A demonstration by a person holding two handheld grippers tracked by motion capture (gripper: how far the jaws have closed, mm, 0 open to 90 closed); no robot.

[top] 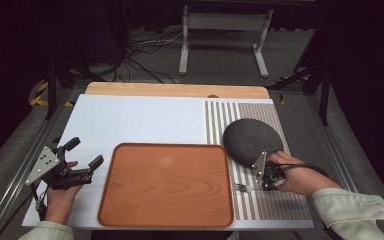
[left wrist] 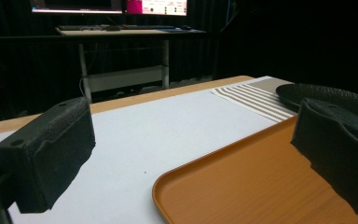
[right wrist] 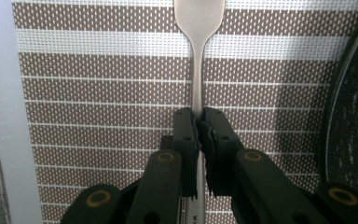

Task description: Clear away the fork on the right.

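A metal fork [top: 241, 188] lies on the striped placemat [top: 272, 206], tines pointing left toward the tray. My right gripper [top: 254, 189] is shut on its handle. In the right gripper view the two black jaws pinch the thin handle [right wrist: 198, 70] between them, right gripper [right wrist: 199, 122] low over the mat. My left gripper [top: 85, 152] is held in a hand at the left of the brown wooden tray [top: 165, 182], open with nothing between its fingers. In the left gripper view, the left gripper [left wrist: 193, 154] has its jaws wide apart, looking across the tray's corner [left wrist: 242, 186].
A dark round plate [top: 252, 140] rests on the placemat just behind my right hand, its rim at the right in the right gripper view [right wrist: 354, 116]. A white mat [top: 140, 120] covers the table's left and middle. The table's front edge is close to both forearms.
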